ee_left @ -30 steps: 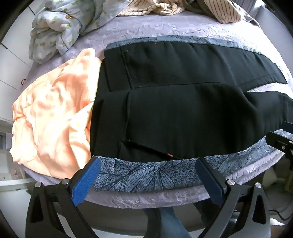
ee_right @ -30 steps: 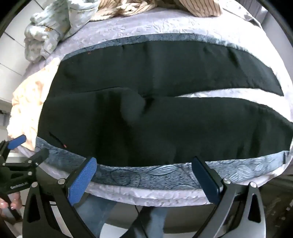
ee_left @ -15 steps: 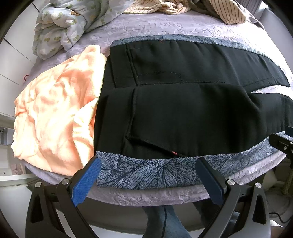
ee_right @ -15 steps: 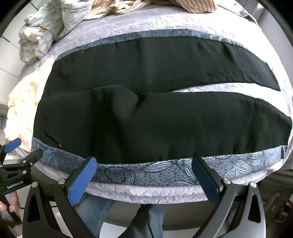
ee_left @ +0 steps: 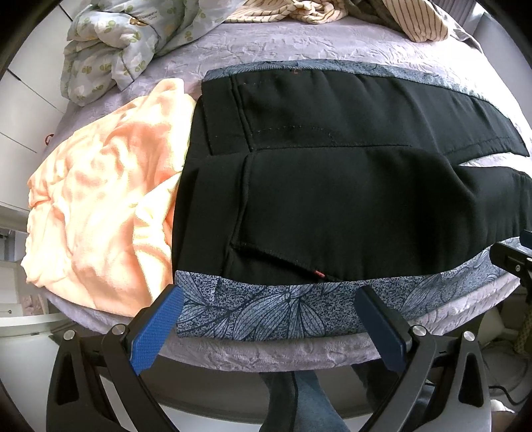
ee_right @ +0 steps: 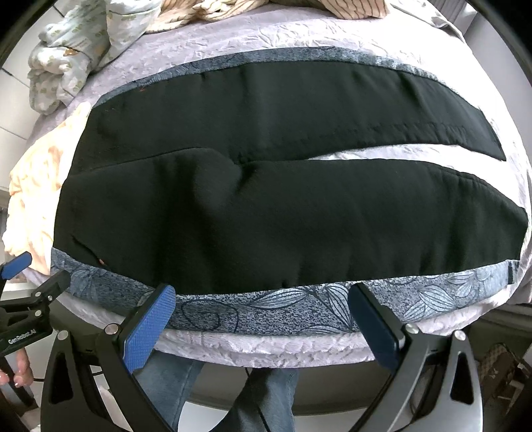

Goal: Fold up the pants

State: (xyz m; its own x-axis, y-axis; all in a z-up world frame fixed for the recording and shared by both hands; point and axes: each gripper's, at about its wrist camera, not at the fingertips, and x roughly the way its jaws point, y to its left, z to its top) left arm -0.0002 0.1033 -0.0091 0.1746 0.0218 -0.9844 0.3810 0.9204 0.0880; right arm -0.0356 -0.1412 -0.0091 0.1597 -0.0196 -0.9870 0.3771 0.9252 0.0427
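Pants [ee_left: 349, 199]: black, spread flat on a blue leaf-print cloth [ee_left: 266, 312] over the lilac bedspread [ee_left: 299, 36]; waistband to the left, 2 legs running right with a narrow gap of bedspread between them.
Left gripper [ee_left: 269, 324]: held at the near edge of the bed, just below the waist end of the pants; its 2 fingers stand wide apart and hold nothing.
Left fingers [ee_left: 156, 332]: the blue pad sits at the near left corner of the leaf-print cloth, the other pad further right along the cloth's near edge; whether either one touches the cloth cannot be told.
Right gripper [ee_right: 262, 324]: held at the near edge of the bed below the nearer leg; its 2 fingers are also spread wide with nothing between them.
Right fingers [ee_right: 149, 329]: both tips overlap the cloth's near border in the right wrist view, clear of the black fabric.
Peach towel [ee_left: 99, 212]: crumpled, lying against the waistband on the left.
Floral quilt [ee_left: 126, 43]: bunched at the far left corner.
Striped garment [ee_left: 332, 10]: heaped along the far edge.
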